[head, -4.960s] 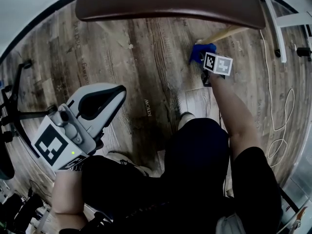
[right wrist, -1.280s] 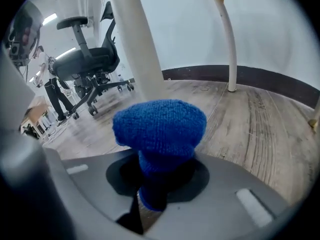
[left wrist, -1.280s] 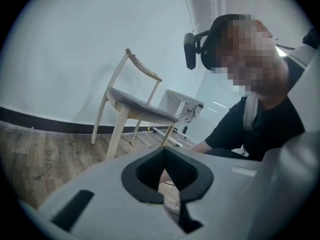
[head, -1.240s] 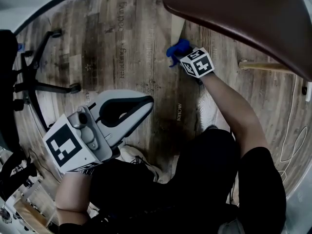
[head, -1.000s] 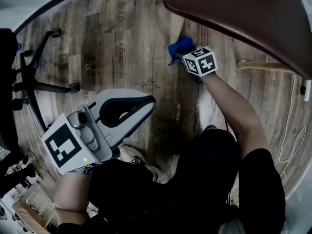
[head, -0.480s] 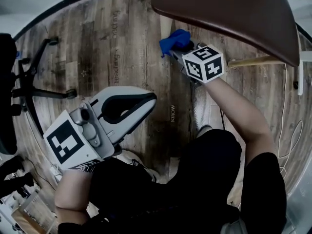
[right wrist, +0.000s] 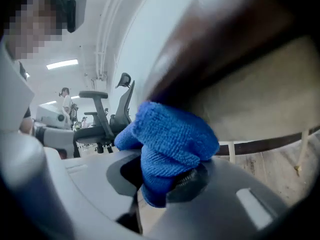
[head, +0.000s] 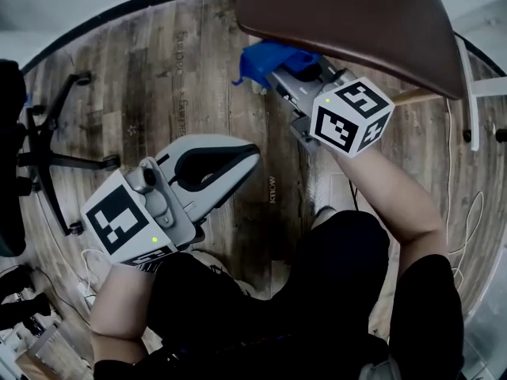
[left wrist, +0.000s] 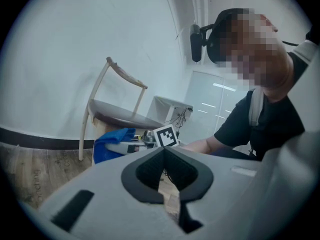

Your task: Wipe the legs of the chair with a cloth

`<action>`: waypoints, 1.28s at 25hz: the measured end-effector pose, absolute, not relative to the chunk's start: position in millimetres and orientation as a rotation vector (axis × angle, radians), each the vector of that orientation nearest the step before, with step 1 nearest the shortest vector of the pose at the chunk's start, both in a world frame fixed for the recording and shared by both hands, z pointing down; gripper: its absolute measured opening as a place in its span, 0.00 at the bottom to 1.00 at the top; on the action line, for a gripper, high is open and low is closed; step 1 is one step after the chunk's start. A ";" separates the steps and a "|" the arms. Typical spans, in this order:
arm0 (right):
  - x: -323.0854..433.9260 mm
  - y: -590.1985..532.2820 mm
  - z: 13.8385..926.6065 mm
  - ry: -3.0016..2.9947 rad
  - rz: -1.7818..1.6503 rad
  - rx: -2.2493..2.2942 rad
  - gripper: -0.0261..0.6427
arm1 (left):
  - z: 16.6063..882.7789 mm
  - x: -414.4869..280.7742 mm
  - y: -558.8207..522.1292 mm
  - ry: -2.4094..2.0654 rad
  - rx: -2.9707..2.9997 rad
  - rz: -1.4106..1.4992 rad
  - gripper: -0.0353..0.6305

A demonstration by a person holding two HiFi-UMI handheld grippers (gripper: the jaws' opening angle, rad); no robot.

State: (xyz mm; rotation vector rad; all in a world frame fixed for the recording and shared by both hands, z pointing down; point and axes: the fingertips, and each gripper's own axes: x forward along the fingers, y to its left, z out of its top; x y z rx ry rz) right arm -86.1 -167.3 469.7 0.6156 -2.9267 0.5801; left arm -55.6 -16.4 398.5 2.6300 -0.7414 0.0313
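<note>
The right tool (head: 277,74) grips the blue cloth (head: 265,58) under the edge of the chair seat (head: 348,14). A pale leg (left wrist: 81,134) stands upright just beside it, so strokes should run downward. The left tool (head: 218,161), closed and empty, hangs well apart

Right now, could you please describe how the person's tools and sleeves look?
Both the left tool and right tool are light grey plastic with black jaw linings; each carries a white cube with black square markers. The person wears a black short-sleeved top.
</note>
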 end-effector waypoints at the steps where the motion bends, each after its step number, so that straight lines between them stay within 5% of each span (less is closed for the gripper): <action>1: -86.1 -165.6 464.0 -2.940 0.622 0.620 0.17 | 398.9 -55.9 -17.2 -0.739 2.629 0.025 0.05; 10: -6.4 -166.4 444.7 -2.927 0.994 0.770 0.17 | 385.8 -21.4 -16.4 -0.685 2.699 0.008 0.05; 25: 213.6 -191.3 433.4 -2.651 1.057 1.456 0.17 | 406.9 -10.1 -32.2 -0.667 2.661 0.061 0.05; 32: 224.7 -194.0 439.3 -2.642 1.039 1.462 0.17 | 414.1 -9.2 -36.2 -0.663 2.638 0.079 0.05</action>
